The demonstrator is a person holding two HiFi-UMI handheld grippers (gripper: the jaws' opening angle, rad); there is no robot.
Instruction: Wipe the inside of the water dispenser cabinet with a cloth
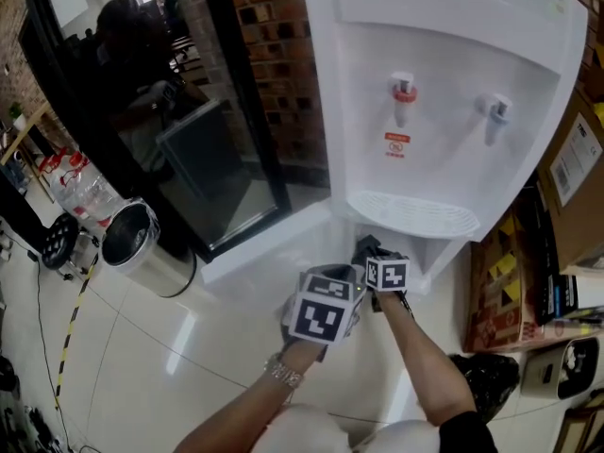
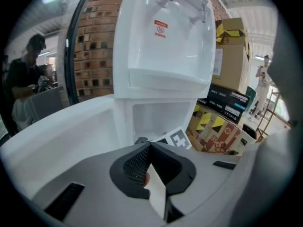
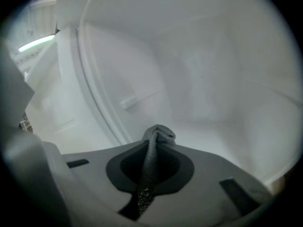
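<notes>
Two claws sit low at the foot of the dispenser (image 1: 444, 92), under its drip tray (image 1: 415, 213). The right claw (image 3: 154, 148) is pinched tight on a grey cloth (image 3: 158, 135). A folded knob of the cloth pokes out just past the tips, and the rest runs back down between the jaws. That claw is inside the cabinet (image 3: 213, 70), with white walls ahead of it, above it and to its right. The cloth's tip is near the back wall, though I cannot tell if it touches. The rim of the opening curves past on the claw's left.

The left claw (image 2: 149, 145) has its jaws closed, tips meeting. A pale wedge shows low between the pads, and I cannot tell what it is. This claw is outside the cabinet, facing the opening, which lies just ahead of its tips. The right claw's marker cube (image 2: 177, 140) peeks out just beyond them, to the right. The open door (image 2: 61, 126) spreads to its left. Boxes (image 2: 227, 56) are stacked to its right, and a steel bin (image 1: 142, 243) stands well off to its left.
</notes>
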